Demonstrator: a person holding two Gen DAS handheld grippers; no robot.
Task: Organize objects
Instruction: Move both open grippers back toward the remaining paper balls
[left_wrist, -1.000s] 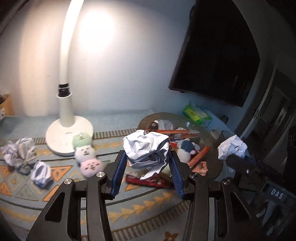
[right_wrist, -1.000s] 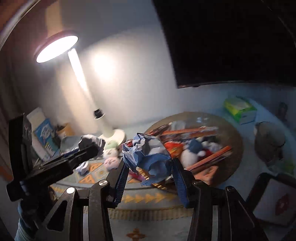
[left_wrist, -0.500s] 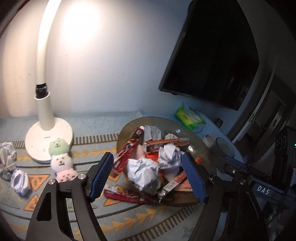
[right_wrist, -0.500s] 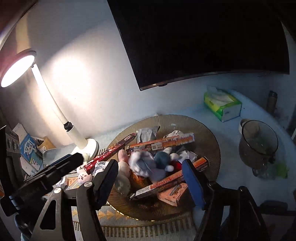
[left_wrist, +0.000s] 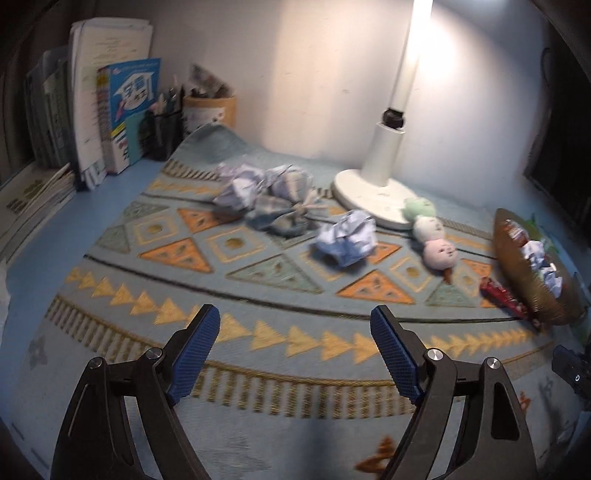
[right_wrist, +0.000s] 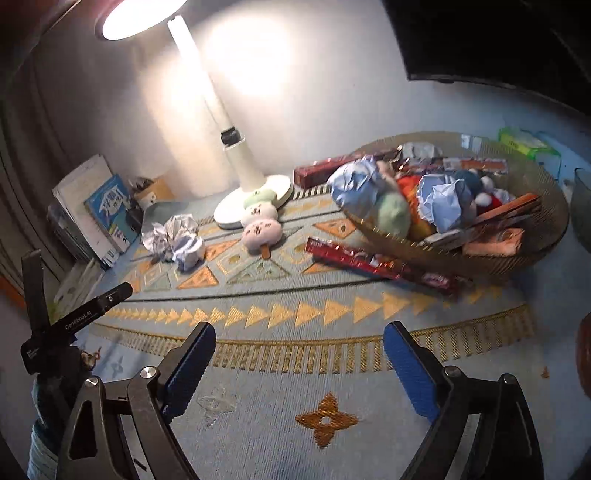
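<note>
My left gripper (left_wrist: 293, 325) hangs over the patterned mat (left_wrist: 221, 280), its jaws opening with nothing between them. Beyond it lie a crumpled paper ball (left_wrist: 347, 238), two more paper balls (left_wrist: 240, 186) and a three-ball plush skewer (left_wrist: 432, 236). My right gripper (right_wrist: 299, 336) is also opening and holds nothing. Ahead of it to the right stands the woven basket (right_wrist: 424, 254), holding two blue-white paper balls (right_wrist: 443, 201), snack boxes and plush toys. A red snack bar (right_wrist: 373, 262) lies on the mat against the basket. The left gripper's body (right_wrist: 74, 321) shows at the left edge.
A white desk lamp (left_wrist: 376, 195) stands at the back of the mat. Books (left_wrist: 125, 110) and a pen cup (left_wrist: 208, 110) line the back left wall. A green tissue box (right_wrist: 524, 142) and a glass jar (right_wrist: 581, 206) sit right of the basket.
Both grippers opened and let their paper balls go into the basket. The left gripper then swung left and down toward the loose paper balls; the right one dropped lower over the mat.
</note>
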